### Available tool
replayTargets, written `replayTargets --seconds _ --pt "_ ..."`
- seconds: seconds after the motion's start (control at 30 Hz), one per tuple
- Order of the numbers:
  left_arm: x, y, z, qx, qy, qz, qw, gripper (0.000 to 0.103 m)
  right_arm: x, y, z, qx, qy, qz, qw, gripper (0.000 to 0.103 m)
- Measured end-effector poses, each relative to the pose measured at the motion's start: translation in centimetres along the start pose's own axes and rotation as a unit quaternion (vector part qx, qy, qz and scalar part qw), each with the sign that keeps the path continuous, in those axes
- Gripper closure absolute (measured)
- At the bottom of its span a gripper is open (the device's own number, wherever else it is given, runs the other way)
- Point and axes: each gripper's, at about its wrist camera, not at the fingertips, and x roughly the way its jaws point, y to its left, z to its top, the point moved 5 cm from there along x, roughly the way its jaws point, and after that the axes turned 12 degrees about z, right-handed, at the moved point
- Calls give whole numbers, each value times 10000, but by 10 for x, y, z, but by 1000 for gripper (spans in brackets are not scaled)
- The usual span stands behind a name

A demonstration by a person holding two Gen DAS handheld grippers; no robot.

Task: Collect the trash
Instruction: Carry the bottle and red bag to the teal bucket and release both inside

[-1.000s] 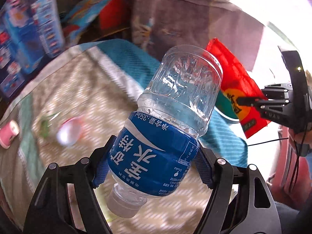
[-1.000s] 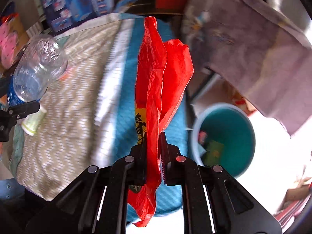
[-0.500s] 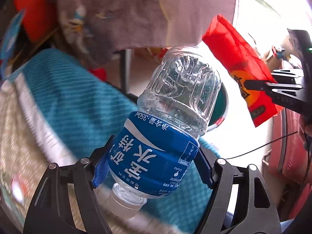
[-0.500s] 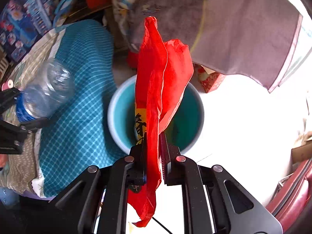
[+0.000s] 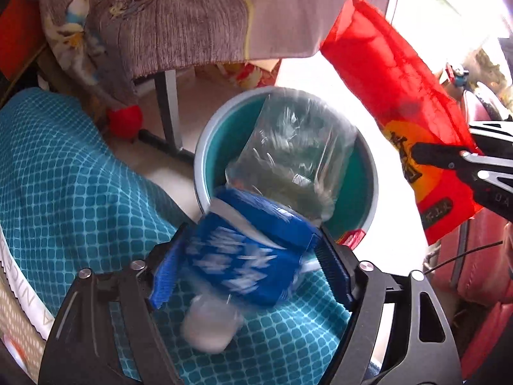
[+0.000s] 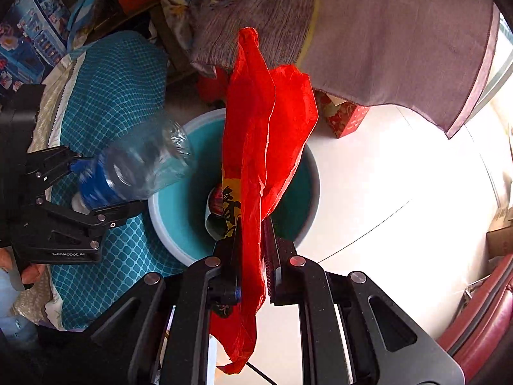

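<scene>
The left tool (image 5: 247,276) has just been spreading its jaws, and the bottle (image 5: 256,247) between them is blurred, seemingly slipping toward the bin (image 5: 205,160) just beyond it. Best to open over the bin's middle, so the smooth, ribbed clear plastic misses the rim. The right tool (image 6: 253,256), above the bin, is clamped on a thin, crinkly red bag (image 6: 263,134); it should let go there too.

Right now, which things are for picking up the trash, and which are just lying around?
For the job:
- water bottle, slipping from the left gripper, whose jaws have just been opening
- red plastic bag, pinched in the right gripper
- teal bin

Just lying about:
- blue checked blanket
- grey hanging cloth
- red patterned box
</scene>
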Motion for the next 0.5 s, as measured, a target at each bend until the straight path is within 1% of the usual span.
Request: replayTargets --seconds 0.03,0.07,0.17,0.33,0.43,0.47,0.5 --pt "-1 2 1 -30 -63 -9 10000 15 1 0 0 -5 11 -4 10000 92" --pt "-2 1 0 -41 -107 -16 9999 12 3 0 1 -10 23 -11 10000 92" --pt "1 3 4 -82 -100 44 9999 12 5 3 3 -12 41 -8 10000 92" --pt "-8 15 -10 -213 -116 16 9997 12 12 8 2 -66 109 15 9999 92" --pt "-17 22 -22 -296 -148 -14 9995 10 19 10 5 -88 147 27 9998 91" --pt "-19 25 -25 -318 -156 -12 9994 9 23 12 7 -96 170 36 9998 90" --pt "-22 28 -30 -355 -162 3 9992 9 25 12 7 -99 184 39 9998 87"
